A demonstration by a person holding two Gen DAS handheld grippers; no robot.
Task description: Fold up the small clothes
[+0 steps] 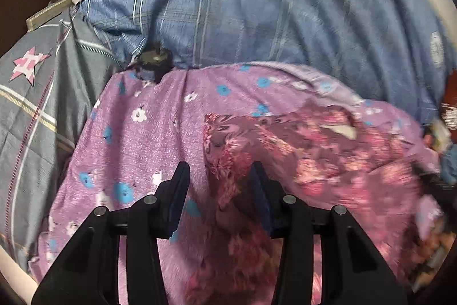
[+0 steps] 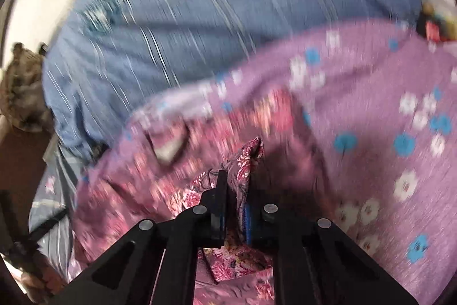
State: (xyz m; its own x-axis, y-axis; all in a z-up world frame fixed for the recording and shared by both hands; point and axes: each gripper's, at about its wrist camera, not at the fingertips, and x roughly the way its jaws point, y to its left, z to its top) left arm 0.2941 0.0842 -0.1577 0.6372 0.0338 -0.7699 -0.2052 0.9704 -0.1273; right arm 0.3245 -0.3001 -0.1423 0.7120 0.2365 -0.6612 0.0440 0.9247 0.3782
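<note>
The red floral garment (image 2: 242, 159) lies limp on the lilac sheet (image 2: 385, 110): light, soft, best taken at an edge. Right gripper (image 2: 235, 202) jaws pinch its fold; left gripper (image 1: 220, 190) jaws spread above it.

Two close, downward wrist views

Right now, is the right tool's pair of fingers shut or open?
Shut: the right gripper fingers pinch a fold of the red floral garment.

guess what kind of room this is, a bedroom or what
Probably a bedroom, with the work done on a bed: a purple flowered sheet covers the surface, a blue plaid quilt or pillow lies behind it, and a grey star-print bedcover sits beside.
</note>
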